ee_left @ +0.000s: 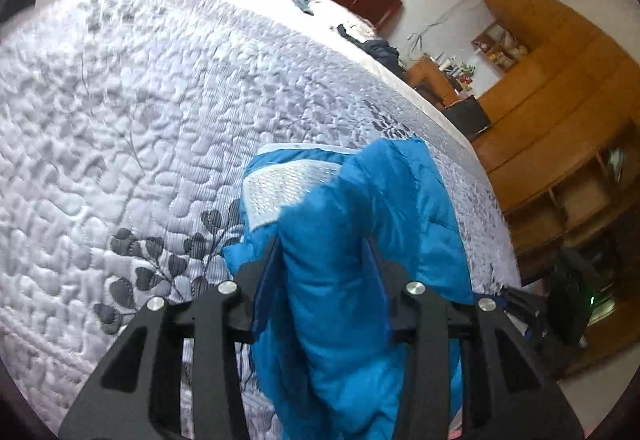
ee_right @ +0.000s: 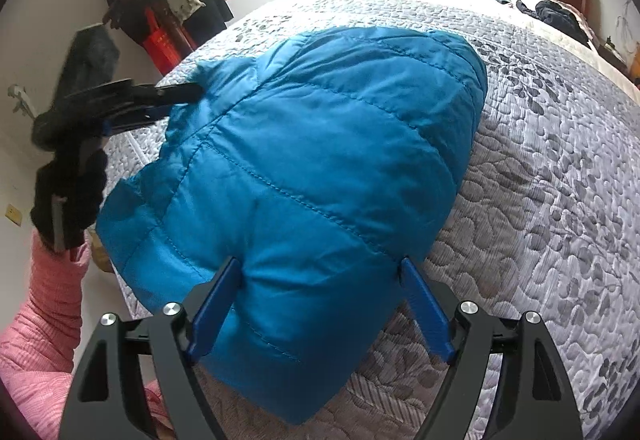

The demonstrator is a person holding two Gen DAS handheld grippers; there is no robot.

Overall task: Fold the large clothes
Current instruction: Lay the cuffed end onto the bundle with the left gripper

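The blue padded jacket (ee_right: 320, 160), bunched near the edge of the quilted bed (ee_right: 540, 200), is gripped at its ends by the left gripper (ee_left: 326, 252) and right gripper (ee_right: 320, 272), and is judged light, puffy and slippery, best held at seams.

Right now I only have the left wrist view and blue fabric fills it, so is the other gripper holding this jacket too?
Observer: Yes. The right gripper straddles a thick fold of the blue puffer jacket, with fabric filling the gap between its fingers.
Operator: Does the jacket reach the bed?
Observer: Its far end lies on the grey quilted bedspread.
Operator: What does my left gripper look like from there?
Observer: The left gripper bites the jacket's edge on the window side, held by a hand in a black glove.
Operator: Anything past it?
Observer: A red bag under hanging clothes.
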